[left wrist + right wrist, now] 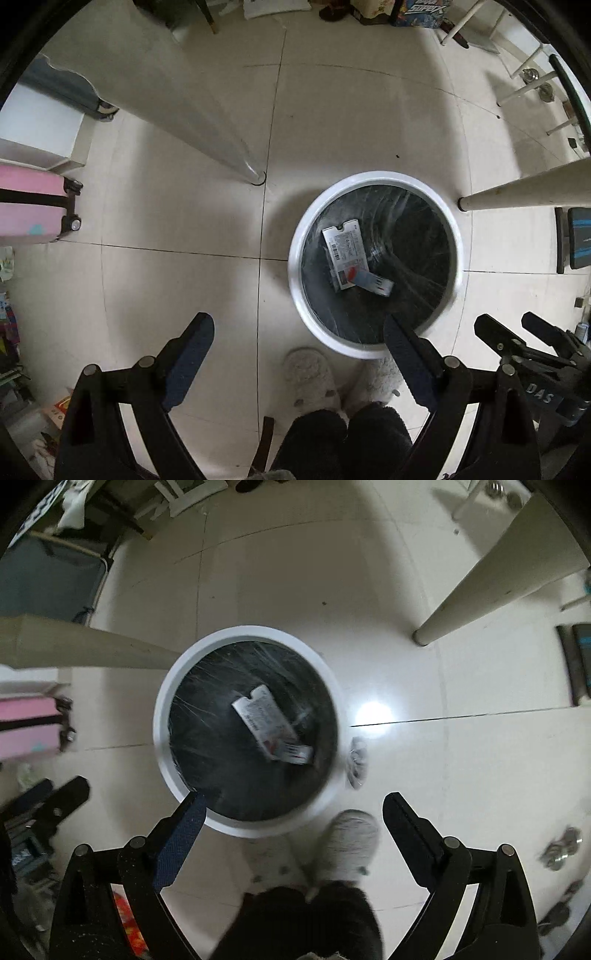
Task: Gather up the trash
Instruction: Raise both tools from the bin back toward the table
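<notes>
A round white bin (295, 258) with a black liner stands on the tiled floor. At its bottom lie a white printed carton (345, 251) and a small blue-and-white packet (375, 281). My left gripper (299, 338) hangs open and empty above the bin's near left side. My right gripper (295, 806) also stands wide open with nothing between its fingers, above the near rim of the bin (160, 720), where the carton (264, 722) shows again. A blurred, crumpled pale wrapper (356, 762) shows just outside the right rim. Whether it lies on the floor I cannot tell.
Pale table legs (207, 122) (517, 188) stand on either side of the bin. A pink suitcase (29, 210) is at the left. The person's fuzzy slippers (314, 376) and dark trouser legs are right by the bin's near side. Small metal bits (561, 849) lie at the right.
</notes>
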`<state>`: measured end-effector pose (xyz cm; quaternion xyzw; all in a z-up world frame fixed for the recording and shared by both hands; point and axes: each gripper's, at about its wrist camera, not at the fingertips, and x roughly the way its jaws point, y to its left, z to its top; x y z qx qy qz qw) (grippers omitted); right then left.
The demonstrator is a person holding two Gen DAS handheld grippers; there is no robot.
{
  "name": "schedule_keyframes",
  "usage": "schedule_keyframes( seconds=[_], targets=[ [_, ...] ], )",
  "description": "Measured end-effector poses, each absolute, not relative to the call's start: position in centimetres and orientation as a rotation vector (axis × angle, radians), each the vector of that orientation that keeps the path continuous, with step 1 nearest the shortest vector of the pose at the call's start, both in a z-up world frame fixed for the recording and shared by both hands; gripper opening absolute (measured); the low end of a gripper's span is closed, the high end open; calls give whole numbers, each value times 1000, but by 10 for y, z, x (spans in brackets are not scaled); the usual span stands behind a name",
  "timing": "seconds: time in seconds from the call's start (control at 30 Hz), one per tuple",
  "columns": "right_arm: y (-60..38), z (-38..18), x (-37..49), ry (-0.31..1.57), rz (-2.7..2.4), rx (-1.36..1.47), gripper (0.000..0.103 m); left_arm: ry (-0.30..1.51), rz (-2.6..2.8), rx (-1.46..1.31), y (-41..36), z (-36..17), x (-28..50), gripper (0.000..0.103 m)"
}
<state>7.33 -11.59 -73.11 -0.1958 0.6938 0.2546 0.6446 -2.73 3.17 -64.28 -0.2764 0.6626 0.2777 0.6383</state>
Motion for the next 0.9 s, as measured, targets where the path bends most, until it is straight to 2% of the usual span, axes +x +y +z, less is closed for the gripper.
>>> schedule_keyframes(
  seconds=[0.17, 0.37, 0.7, 0.9],
  targets=[
    [-122, -695, 67, 1553, 555, -499, 98, 1501, 626, -622, 22, -604, -37, 94],
    [-131, -624, 51, 1520, 553, -507, 98, 1482, 618, -622, 13, -555, -47, 94],
    [-143, -476, 11, 1497, 595, -473, 98, 1442, 604, -626, 0, -443, -78, 94],
    [-167, -369, 14, 1505, 616, -260, 98, 1364, 655, -595, 3, -354, -85, 94]
  ],
)
